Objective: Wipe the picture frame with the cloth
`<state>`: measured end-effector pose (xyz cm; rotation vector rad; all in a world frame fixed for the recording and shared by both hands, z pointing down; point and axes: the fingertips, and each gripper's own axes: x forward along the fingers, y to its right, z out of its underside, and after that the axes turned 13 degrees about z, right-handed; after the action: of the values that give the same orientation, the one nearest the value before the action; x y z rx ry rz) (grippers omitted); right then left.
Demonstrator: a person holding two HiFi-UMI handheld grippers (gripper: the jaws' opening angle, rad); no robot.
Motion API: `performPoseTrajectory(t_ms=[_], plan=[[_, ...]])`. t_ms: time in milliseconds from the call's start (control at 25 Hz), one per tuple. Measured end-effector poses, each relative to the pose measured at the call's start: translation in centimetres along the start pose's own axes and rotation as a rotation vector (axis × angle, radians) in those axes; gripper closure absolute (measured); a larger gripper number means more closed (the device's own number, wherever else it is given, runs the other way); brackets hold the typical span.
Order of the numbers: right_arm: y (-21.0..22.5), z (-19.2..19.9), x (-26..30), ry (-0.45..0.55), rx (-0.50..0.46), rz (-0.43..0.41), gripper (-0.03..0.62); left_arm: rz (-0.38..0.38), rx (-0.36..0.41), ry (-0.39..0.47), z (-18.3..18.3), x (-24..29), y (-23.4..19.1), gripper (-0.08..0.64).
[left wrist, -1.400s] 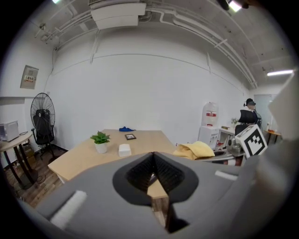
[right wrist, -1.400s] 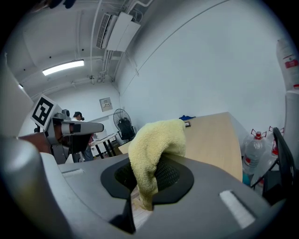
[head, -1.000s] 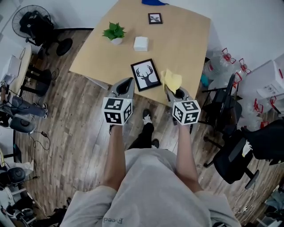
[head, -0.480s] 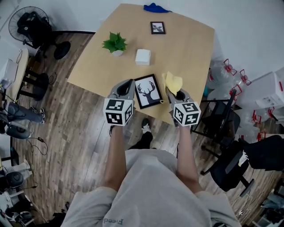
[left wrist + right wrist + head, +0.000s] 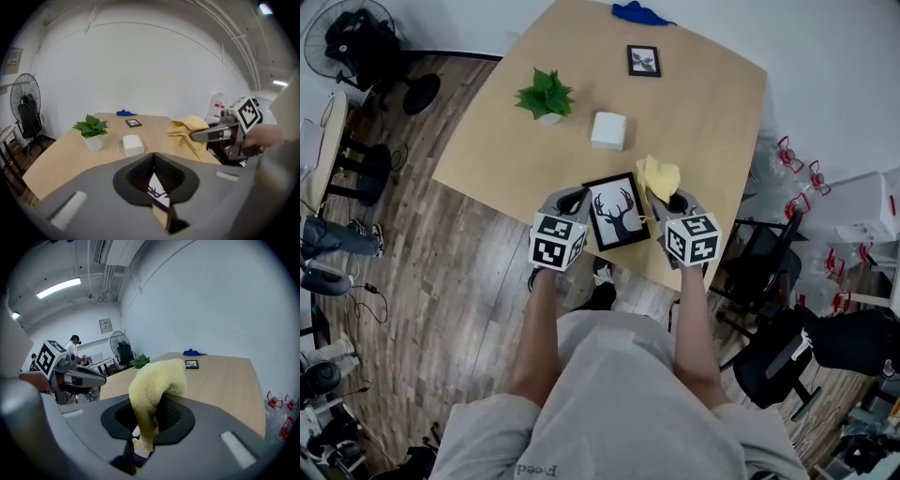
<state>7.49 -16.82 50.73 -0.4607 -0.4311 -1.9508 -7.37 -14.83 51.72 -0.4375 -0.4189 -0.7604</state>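
Wood floor (image 5: 441, 281), white walls (image 5: 825, 56), tan table (image 5: 703, 103) mid-room; fan (image 5: 356, 47) far left, black chair (image 5: 769, 356) right, strip light (image 5: 58, 288) overhead.

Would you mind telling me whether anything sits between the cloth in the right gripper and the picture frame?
Nothing visible does: the yellow cloth in the right gripper hangs just beside the picture frame; the white box lies farther back.

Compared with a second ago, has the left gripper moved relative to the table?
Yes. The left gripper has advanced further in from the table's near edge and now sits beside the deer picture frame's left side.
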Motion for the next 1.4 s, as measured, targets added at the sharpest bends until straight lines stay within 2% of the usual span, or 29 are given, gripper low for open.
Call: performPoseTrajectory(t_ms=[280, 480, 680, 840, 960, 1120, 1320, 1400], plan=[[0.4, 0.5, 4.2, -0.049, -0.080, -0.033, 0.541, 0.079, -0.008, -0.069, 4.0, 2.7, -1.9, 0.508], [0.8, 1.7, 6.3, -0.118, -0.125, -0.071, 0.541, 0.147, -0.058, -0.107, 6.9, 4.0, -2.4, 0.508], [1.6, 3.7, 8.5, -0.190, -0.055, -0.128, 0.541, 0.187, -0.114, -0.162, 9.8, 5.3, -3.4, 0.508], [2.1, 4.8, 10.0, -0.232, -0.043, -0.160, 0.541, 0.229, -0.090, -0.224, 11.7, 6.0, -3.0, 0.508], [1.8, 5.3, 10.9, -0.258, -0.118, -0.179, 0.543, 0.262, -0.050, -0.277, 12.9, 6.6, -2.1, 0.508], [1.3, 5.6, 12.1, -0.276, -0.248, -0.194, 0.543, 0.307, -0.046, -0.308, 13.8, 7.3, -0.7, 0.508], [0.0, 6.3, 13.5, -0.303, -0.470, -0.248, 0.543, 0.347, -0.008, -0.382, 15.0, 7.7, 0.6, 0.508], [-0.4, 6.6, 14.0, -0.311, -0.525, -0.273, 0.543, 0.358, 0.019, -0.392, 15.3, 8.0, 0.7, 0.508]])
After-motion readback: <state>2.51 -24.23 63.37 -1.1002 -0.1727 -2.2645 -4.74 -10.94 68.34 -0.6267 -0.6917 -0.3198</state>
